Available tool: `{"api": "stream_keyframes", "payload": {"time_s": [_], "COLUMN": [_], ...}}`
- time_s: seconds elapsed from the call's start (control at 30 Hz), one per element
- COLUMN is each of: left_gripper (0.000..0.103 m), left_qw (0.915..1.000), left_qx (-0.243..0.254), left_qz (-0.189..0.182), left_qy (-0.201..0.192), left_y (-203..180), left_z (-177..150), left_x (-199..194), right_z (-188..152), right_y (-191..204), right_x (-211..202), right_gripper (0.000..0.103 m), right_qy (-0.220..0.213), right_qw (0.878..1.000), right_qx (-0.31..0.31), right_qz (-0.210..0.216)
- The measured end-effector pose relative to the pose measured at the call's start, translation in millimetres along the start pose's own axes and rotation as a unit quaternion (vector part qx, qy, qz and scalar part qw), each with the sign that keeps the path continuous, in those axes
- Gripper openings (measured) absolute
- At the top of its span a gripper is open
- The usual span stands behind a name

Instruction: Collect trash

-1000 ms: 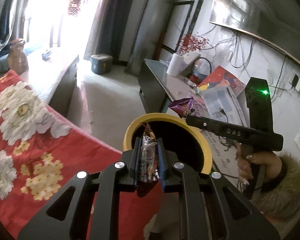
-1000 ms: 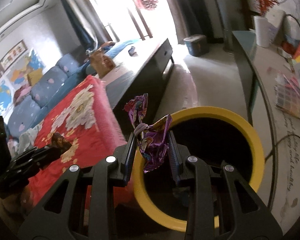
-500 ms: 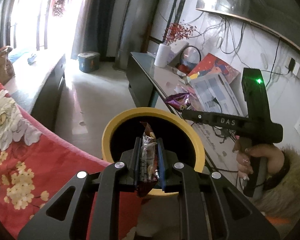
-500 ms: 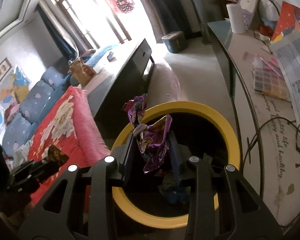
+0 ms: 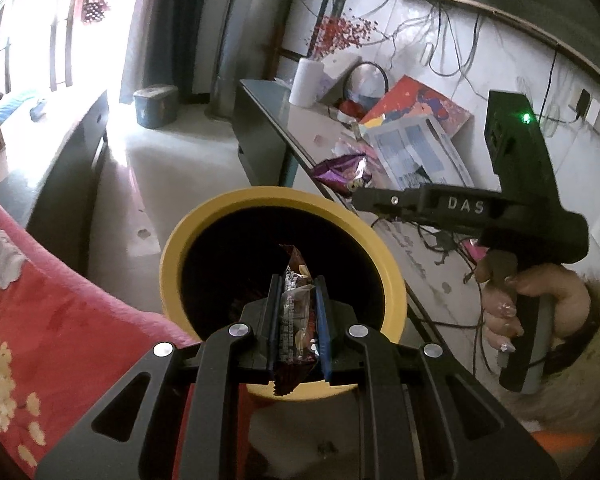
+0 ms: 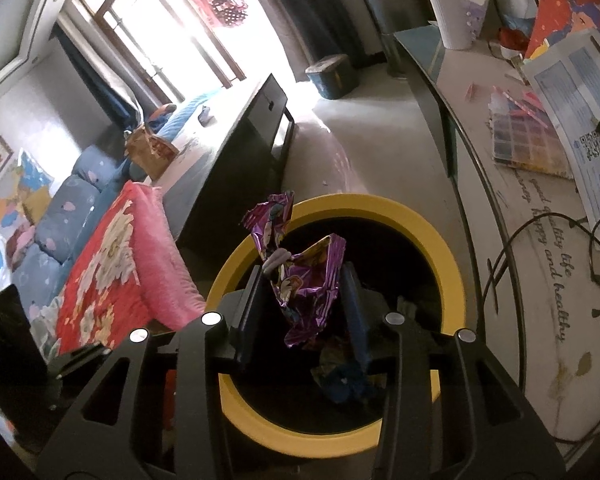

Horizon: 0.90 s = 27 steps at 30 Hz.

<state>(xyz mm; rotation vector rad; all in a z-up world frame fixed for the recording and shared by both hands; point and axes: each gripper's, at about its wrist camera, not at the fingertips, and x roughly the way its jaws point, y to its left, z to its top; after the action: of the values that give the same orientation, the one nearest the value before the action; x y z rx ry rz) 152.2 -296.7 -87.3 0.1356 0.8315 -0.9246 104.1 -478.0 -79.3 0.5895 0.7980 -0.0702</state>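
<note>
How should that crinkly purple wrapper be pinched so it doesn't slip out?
Grip the purple wrapper across its bunched middle, coming from above, as the right gripper appears to. Its loose, flaring ends would likely slip out. It hangs over the yellow bin.

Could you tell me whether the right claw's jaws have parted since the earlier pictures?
Yes. The right claw now stands wider: gaps show beside the purple wrapper, which it gripped before, over the yellow bin.
</note>
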Motion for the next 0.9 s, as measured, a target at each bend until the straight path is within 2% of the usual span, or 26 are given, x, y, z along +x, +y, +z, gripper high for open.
{"api": "stream_keyframes", "payload": {"time_s": [0.1, 0.17, 0.27, 0.33, 0.47, 0.5, 0.53, 0.6, 0.77, 0.9], "left_gripper": [0.015, 0.016, 0.021, 0.044, 0.068, 0.079, 0.084, 0.095, 0.096, 0.096], "left_qw": [0.9999, 0.9998, 0.9996, 0.9993, 0.9996, 0.9997, 0.9998, 0.9998, 0.9984, 0.9955], "left_qx": [0.004, 0.006, 0.012, 0.022, 0.021, 0.017, 0.014, 0.009, -0.011, -0.033], "left_qz": [-0.002, -0.005, -0.007, -0.002, 0.003, 0.007, 0.01, 0.018, 0.049, 0.078], "left_qy": [0.011, 0.018, 0.026, 0.029, 0.018, 0.013, 0.009, 0.001, -0.025, -0.043], "left_y": [-2.3, -3.3, -5.8, -8.3, -7.0, -5.3, -3.9, -1.7, 6.4, 16.7], "left_z": [-0.6, 0.2, 2.5, 4.7, 10.9, 12.4, 13.6, 15.8, 17.0, 13.9], "left_x": [13.1, 23.2, 34.3, 39.0, 36.4, 33.8, 31.0, 24.6, -0.2, -24.3], "right_z": [0.2, 0.9, 1.2, 1.4, 2.7, 2.9, 3.3, 4.5, 3.9, 0.0], "right_y": [-4.6, -7.9, -13.2, -17.3, -17.9, -17.8, -16.9, -14.5, 1.1, 17.1], "right_x": [0.3, 0.0, -2.1, -5.8, -18.6, -21.6, -26.8, -33.5, -51.0, -63.4], "right_gripper": [0.035, 0.046, 0.051, 0.054, 0.065, 0.068, 0.073, 0.077, 0.089, 0.092], "right_qy": [0.0, -0.001, -0.002, -0.006, -0.023, -0.026, -0.033, -0.043, -0.067, -0.091], "right_qw": [1.0, 1.0, 1.0, 0.999, 0.999, 0.999, 0.999, 0.998, 0.996, 0.993], "right_qx": [0.01, 0.017, 0.028, 0.037, 0.034, 0.033, 0.033, 0.028, -0.006, -0.026], "right_qz": [0.0, 0.001, 0.001, -0.002, -0.016, -0.019, -0.026, -0.037, -0.058, -0.075]}}
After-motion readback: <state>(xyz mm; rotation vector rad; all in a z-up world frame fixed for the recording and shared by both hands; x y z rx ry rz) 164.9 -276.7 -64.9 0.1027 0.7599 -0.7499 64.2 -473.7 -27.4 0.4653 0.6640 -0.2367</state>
